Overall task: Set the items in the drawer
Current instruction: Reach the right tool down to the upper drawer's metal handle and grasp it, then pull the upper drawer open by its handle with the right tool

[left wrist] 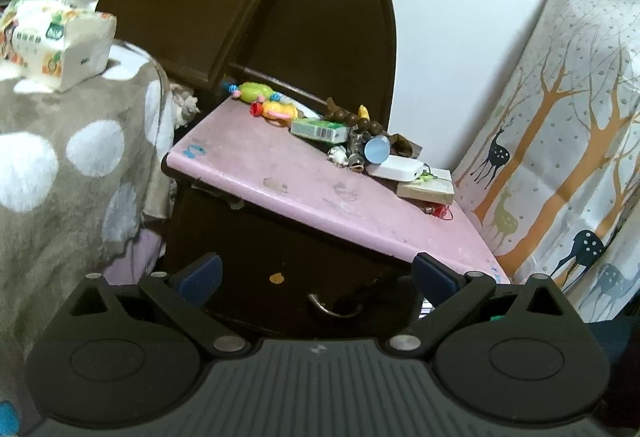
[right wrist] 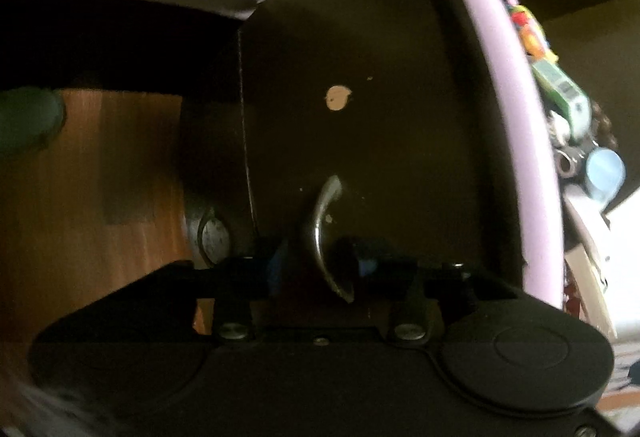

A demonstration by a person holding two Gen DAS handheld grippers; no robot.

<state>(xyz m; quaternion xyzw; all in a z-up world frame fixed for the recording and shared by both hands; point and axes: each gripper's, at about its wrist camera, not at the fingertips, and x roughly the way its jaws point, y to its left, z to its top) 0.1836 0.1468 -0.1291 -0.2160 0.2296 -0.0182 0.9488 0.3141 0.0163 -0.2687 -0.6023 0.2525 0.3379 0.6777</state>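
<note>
so the right gripper is sitting right up on the drawer handle, blue pads either side of it, and i honestly can't tell if it's clamping yet or just straddling. in its view the metal handle is running roughly 12 to 6 between the fingers, so the right hand is clearly the nearer one. the left gripper is hanging back with jaws spread wide and holding nothing, the drawer front looking closed dead ahead, and the items are piling up on the pink tabletop around 12 to 1 o'clock.

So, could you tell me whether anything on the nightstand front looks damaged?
Yes: the drawer front has a pale chipped spot above the handle, bare against the dark finish.
</note>
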